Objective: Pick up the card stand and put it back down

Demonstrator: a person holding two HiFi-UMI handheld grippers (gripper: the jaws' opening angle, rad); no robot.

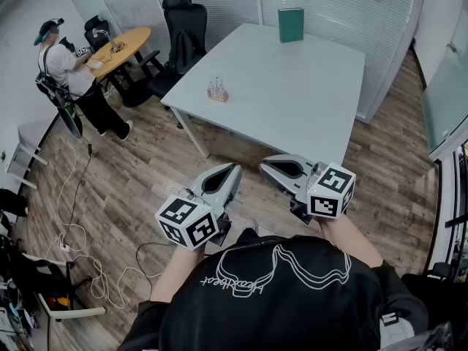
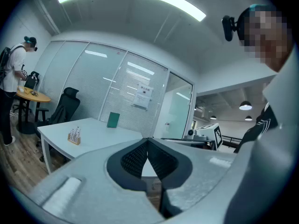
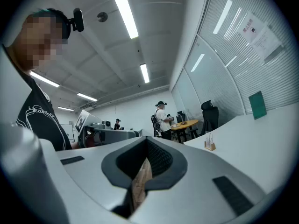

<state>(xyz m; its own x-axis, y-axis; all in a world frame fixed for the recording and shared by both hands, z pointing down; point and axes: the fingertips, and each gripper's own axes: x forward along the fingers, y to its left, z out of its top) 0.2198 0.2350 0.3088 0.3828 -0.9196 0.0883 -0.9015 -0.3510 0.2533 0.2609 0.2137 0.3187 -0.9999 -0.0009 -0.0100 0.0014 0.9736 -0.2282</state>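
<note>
Nearest the lens, a black printed shirt (image 1: 278,298) is seen at the bottom of the head view; both grippers are held just ahead of it, short of the white table (image 1: 292,86) and over the wood floor (image 1: 146,174) on the table's near side.

Left gripper (image 1: 235,169): jaws pressed fully together, nothing gripped; only a sliver of floor is seen below the closed pads in its own view; it is aimed level toward the table.

Right gripper (image 1: 265,165): jaws likewise closed tight and empty; it is held beside the left one, tips close but apart, well clear of the table.

Card stand (image 1: 217,91): a small wooden base with clear uprights; it is stood upright on the table, close to the table's near-left edge, untouched and well apart from both grippers; it is picked up in both gripper views too.

Green board (image 1: 290,25): propped upright at the table's far edge.

Black office chair (image 1: 183,28): parked at the table's far-left corner; a round wooden table (image 1: 121,46) is set further left of the white table, with a second person (image 1: 69,72) standing at it.

Loose cables (image 1: 80,218) are strewn on the floor to the near left of the white table.
</note>
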